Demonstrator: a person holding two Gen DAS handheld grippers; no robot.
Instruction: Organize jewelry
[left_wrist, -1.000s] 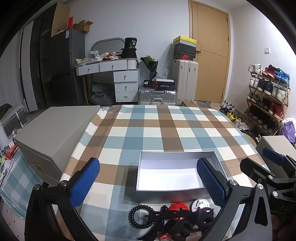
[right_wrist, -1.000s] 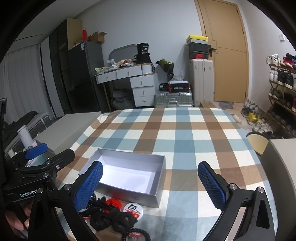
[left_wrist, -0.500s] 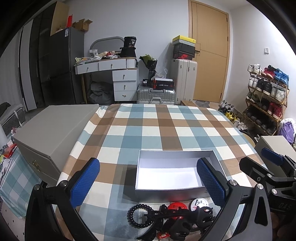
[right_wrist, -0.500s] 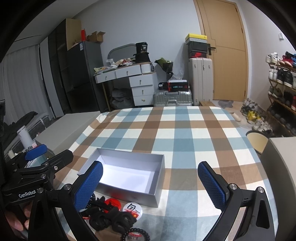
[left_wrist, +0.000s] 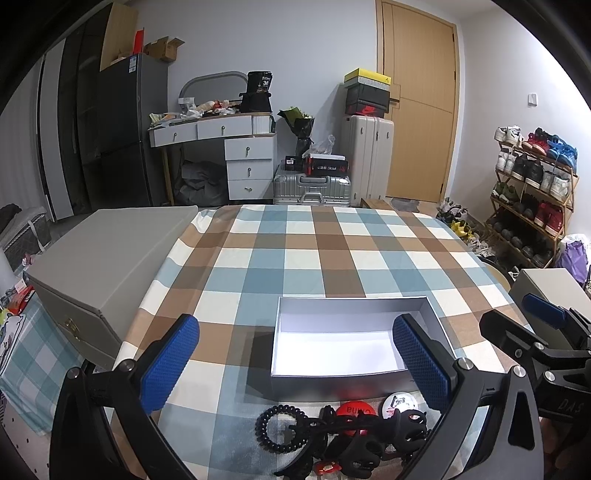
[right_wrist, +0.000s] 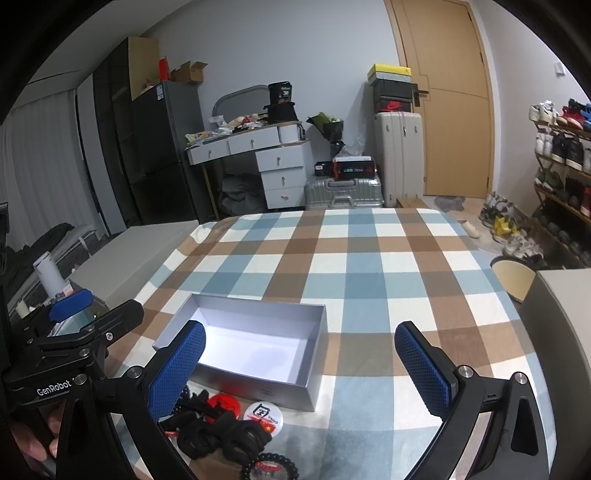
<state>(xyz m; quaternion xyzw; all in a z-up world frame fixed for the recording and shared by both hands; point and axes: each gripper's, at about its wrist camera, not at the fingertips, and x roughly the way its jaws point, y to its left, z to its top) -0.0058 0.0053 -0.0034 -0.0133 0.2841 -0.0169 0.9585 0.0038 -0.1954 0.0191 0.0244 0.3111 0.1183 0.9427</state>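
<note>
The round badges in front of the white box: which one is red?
The left badge, partly covered by the black hair clips, is red with lettering. Its neighbour, the right badge, is white with a dark printed figure. Both lie against the white box.

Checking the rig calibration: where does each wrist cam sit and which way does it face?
Left wrist: rides the left gripper, looking along its open blue-padded fingers at the open white rectangular box on the checked tablecloth; the right gripper shows at the right edge.
Right wrist: rides the right gripper, facing the same way from further right; the left gripper shows at the left edge.
Shared: the box, the heap of black hair clips, the wooden door.
</note>
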